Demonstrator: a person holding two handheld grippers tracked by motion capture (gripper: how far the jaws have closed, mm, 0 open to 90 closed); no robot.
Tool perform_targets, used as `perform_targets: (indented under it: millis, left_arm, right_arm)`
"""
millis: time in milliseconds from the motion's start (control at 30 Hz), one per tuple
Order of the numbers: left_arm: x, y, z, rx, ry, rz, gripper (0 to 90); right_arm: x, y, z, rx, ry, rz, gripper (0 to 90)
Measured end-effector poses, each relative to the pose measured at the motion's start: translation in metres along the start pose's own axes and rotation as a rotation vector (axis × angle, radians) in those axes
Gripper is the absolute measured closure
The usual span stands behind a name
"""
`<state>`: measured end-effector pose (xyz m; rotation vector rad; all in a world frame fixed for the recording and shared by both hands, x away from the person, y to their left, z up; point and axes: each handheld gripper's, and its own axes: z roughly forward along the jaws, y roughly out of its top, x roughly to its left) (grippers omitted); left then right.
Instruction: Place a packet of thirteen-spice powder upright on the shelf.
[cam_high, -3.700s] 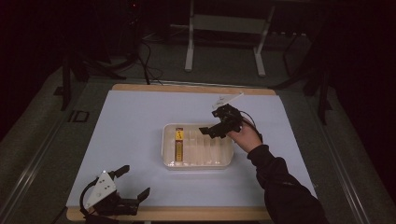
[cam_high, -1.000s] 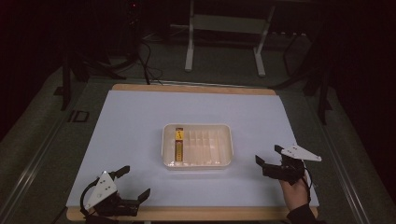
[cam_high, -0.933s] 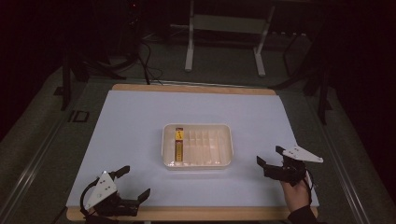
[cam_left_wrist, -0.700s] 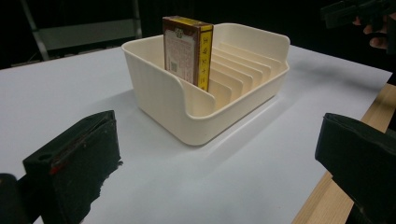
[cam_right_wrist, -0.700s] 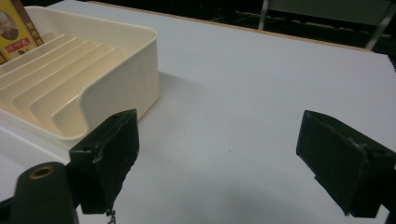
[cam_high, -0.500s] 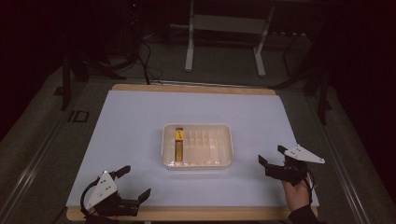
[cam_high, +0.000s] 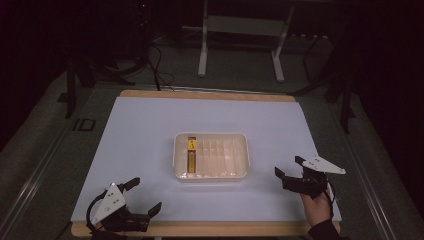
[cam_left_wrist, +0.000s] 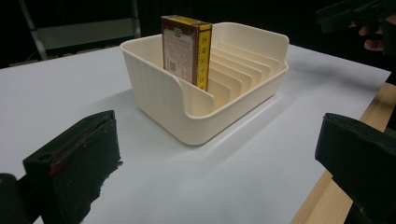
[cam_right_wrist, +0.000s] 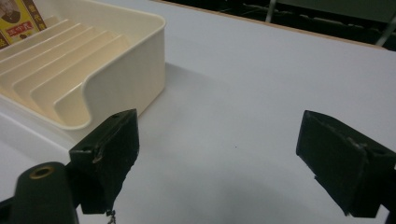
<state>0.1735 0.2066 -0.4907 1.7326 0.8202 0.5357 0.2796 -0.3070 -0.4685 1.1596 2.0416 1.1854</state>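
In the high view, the cream tray sat mid-surface with the small box upright in its leftmost slot, the left tongs lay open and unheld at the near left edge, and the right tongs, held in a hand, hovered open well to the tray's right. In the left gripper view, the jaws stood wide apart with nothing between them, facing the tray and box; in the right gripper view, the jaws gaped empty over bare surface, the tray's corner just beside the left jaw
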Motion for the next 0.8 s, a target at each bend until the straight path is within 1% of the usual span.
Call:
perform_targets:
  millis: [267,467,800]
  left_arm:
    - [0.0001,0.0,0.0003,0.001,0.0,-0.002,0.1]
    - [0.0005,0.0,0.0006,0.003,-0.004,-0.001,0.1]
    - [0.0003,0.0,0.0005,0.004,-0.002,0.0,0.1]
  right_arm:
    - [0.0001,-0.0006,0.0026,0.009,0.02,-0.002,13.3]
    - [-0.0013,-0.0014,0.0046,0.028,0.009,0.002,13.5]
    - [-0.0018,-0.0014,0.0042,0.028,0.014,0.005,13.4]
